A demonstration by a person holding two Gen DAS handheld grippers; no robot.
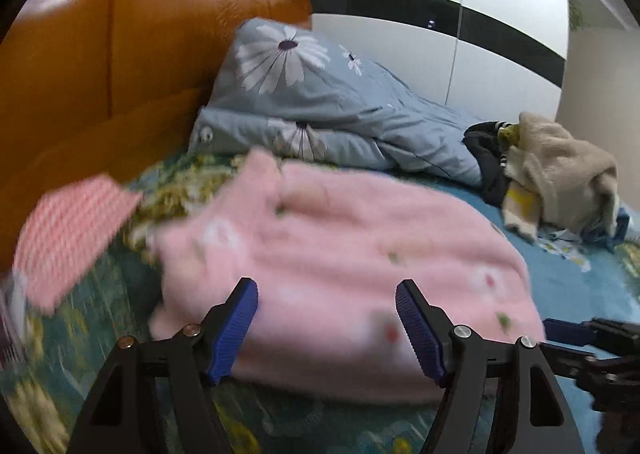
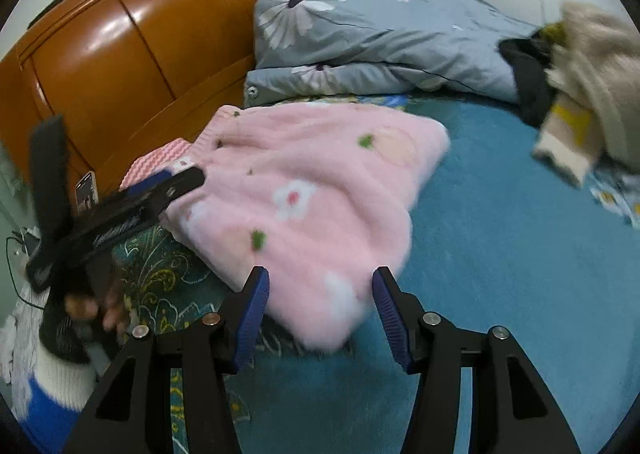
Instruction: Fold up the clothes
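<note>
Two claws apart, neither gripping. Left claw [image 1: 326,328] jaws are opening, wide, with only the pink sweater's [image 1: 340,254] near edge behind the gap. Right claw [image 2: 318,312] half open at its corner. Sweater lies folded on the bed [image 2: 500,234]. Advice: pinch both layers at the hem and lift both sides evenly.

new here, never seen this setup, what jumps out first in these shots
A fluffy pink garment with flower prints lies folded mid-bed, right ahead of both open grippers, left and right. Behind it a grey-blue daisy-print quilt leans on the glossy orange-brown headboard. A heap of unfolded clothes, beige on top, waits at the right.
</note>
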